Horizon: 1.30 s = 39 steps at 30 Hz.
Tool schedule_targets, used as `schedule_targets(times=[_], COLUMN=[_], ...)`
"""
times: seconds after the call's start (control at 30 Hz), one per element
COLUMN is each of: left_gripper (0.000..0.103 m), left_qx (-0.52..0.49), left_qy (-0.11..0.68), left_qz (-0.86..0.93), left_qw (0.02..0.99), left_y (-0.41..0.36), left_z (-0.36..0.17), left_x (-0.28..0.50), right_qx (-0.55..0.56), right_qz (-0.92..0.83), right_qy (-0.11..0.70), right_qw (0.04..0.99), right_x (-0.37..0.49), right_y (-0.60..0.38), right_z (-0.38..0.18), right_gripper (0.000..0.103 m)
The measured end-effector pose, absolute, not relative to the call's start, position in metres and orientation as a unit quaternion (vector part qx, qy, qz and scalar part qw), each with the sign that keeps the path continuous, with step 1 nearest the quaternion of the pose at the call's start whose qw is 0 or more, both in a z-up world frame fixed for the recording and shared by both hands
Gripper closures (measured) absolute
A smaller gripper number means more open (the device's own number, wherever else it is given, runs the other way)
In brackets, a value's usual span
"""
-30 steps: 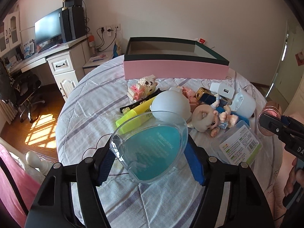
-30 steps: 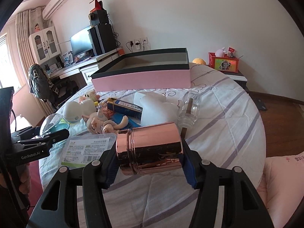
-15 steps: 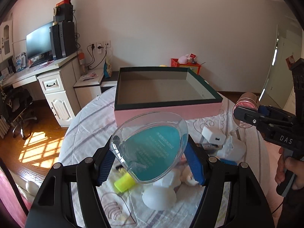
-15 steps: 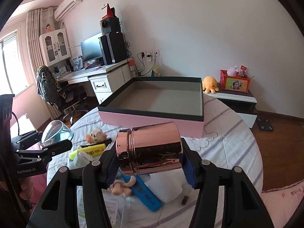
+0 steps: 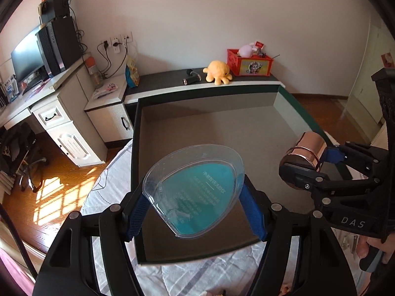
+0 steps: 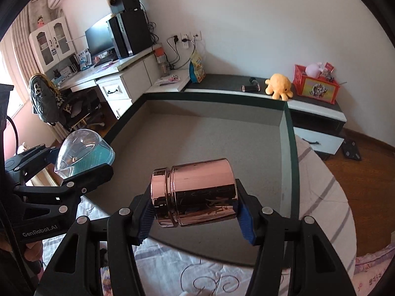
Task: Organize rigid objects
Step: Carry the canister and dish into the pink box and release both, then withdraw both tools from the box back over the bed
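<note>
In our left hand-held gripper (image 5: 195,212) we grip one clear egg-shaped case (image 5: 195,190) with a teal insert; our right hand-held gripper (image 6: 195,217) clamps one rose-gold canister (image 6: 195,194) lying sideways. Both hang over the one open box (image 6: 246,148), grey-floored and dark-rimmed, just beneath and ahead. Beyond it sits one yellow plush octopus (image 5: 218,71).

I note the rose-gold canister (image 6: 195,193) as polished metal, mirror-glossy; the clear domed case (image 5: 195,188) is smooth glossy plastic over a teal printed insert. The box (image 6: 222,143) shows a matt grey felt-like lining with dark green edges, and the bedcover (image 6: 325,185) under it is soft striped cloth. Both grippers' pads (image 5: 253,213) look like ribbed blue rubber on matt black plastic.
</note>
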<state>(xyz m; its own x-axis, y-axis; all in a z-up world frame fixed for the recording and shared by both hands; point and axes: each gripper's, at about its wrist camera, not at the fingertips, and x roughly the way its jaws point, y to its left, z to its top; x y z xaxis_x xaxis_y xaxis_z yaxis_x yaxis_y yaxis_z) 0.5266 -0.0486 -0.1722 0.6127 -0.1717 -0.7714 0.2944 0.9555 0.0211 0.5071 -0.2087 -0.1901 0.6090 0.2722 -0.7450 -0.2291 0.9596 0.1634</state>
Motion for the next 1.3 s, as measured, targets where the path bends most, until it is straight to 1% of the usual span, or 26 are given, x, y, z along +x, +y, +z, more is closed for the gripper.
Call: schedule_targets(times=[0.13, 0.23, 0.27, 0.3, 0.33, 0.4, 0.47, 0.5, 0.63, 0.7, 0.77, 0.9, 0.93, 0.97, 1.0, 1.13, 1.3], left_gripper=[0.033, 0.033, 0.032, 0.029, 0.025, 0.022, 0.018, 0.015, 0.003, 0.001, 0.0, 0.0, 0.0, 0.0, 0.0, 0.0, 0.0], left_qx=[0.077, 0.077, 0.071, 0.064, 0.057, 0.053, 0.053, 0.05, 0.045, 0.046, 0.044, 0.023, 0.02, 0.021, 0.022, 0.02, 0.021], left_qy=[0.453, 0.464, 0.462, 0.459, 0.456, 0.435, 0.41, 0.398, 0.335, 0.299, 0.268, 0.234, 0.229, 0.222, 0.217, 0.203, 0.188], left_qz=[-0.122, -0.114, -0.118, -0.123, -0.124, -0.117, -0.11, -0.105, -0.091, -0.075, -0.066, -0.04, -0.034, -0.032, -0.03, -0.026, -0.024], left_qw=[0.88, 0.875, 0.876, 0.877, 0.879, 0.891, 0.904, 0.91, 0.937, 0.95, 0.96, 0.971, 0.973, 0.974, 0.976, 0.979, 0.982], left_y=[-0.052, -0.051, -0.05, -0.048, -0.046, -0.039, -0.032, -0.028, -0.013, -0.006, 0.001, 0.019, 0.02, 0.021, 0.021, 0.02, 0.015], left_z=[-0.19, -0.199, -0.198, -0.196, -0.193, -0.183, -0.17, -0.162, -0.132, -0.118, -0.107, -0.097, -0.096, -0.095, -0.094, -0.093, -0.092], left_x=[0.545, 0.548, 0.547, 0.544, 0.54, 0.526, 0.507, 0.496, 0.438, 0.404, 0.368, 0.301, 0.286, 0.271, 0.258, 0.21, 0.158], right_qx=[0.023, 0.032, 0.032, 0.032, 0.035, 0.039, 0.039, 0.038, 0.031, 0.031, 0.027, 0.021, 0.019, 0.018, 0.016, 0.008, 0.01], right_qz=[0.132, 0.13, 0.128, 0.127, 0.127, 0.128, 0.123, 0.119, 0.115, 0.112, 0.105, 0.087, 0.082, 0.076, 0.067, 0.051, 0.025], right_qy=[0.46, 0.471, 0.473, 0.47, 0.465, 0.449, 0.431, 0.42, 0.373, 0.346, 0.321, 0.271, 0.259, 0.25, 0.239, 0.196, 0.178], right_qw=[0.878, 0.872, 0.871, 0.873, 0.876, 0.883, 0.893, 0.899, 0.92, 0.931, 0.941, 0.958, 0.962, 0.965, 0.968, 0.979, 0.984], right_x=[0.531, 0.535, 0.535, 0.534, 0.531, 0.526, 0.514, 0.506, 0.46, 0.432, 0.4, 0.328, 0.31, 0.295, 0.278, 0.217, 0.164], right_y=[-0.205, -0.207, -0.208, -0.208, -0.209, -0.212, -0.212, -0.212, -0.209, -0.209, -0.206, -0.202, -0.201, -0.2, -0.198, -0.193, -0.191], right_z=[-0.214, -0.225, -0.227, -0.226, -0.224, -0.216, -0.204, -0.195, -0.157, -0.139, -0.125, -0.103, -0.099, -0.096, -0.093, -0.086, -0.084], right_gripper=[0.044, 0.044, 0.042, 0.042, 0.04, 0.034, 0.025, 0.023, 0.022, 0.02, 0.018, 0.016, 0.012, 0.004, 0.0, 0.0, 0.0])
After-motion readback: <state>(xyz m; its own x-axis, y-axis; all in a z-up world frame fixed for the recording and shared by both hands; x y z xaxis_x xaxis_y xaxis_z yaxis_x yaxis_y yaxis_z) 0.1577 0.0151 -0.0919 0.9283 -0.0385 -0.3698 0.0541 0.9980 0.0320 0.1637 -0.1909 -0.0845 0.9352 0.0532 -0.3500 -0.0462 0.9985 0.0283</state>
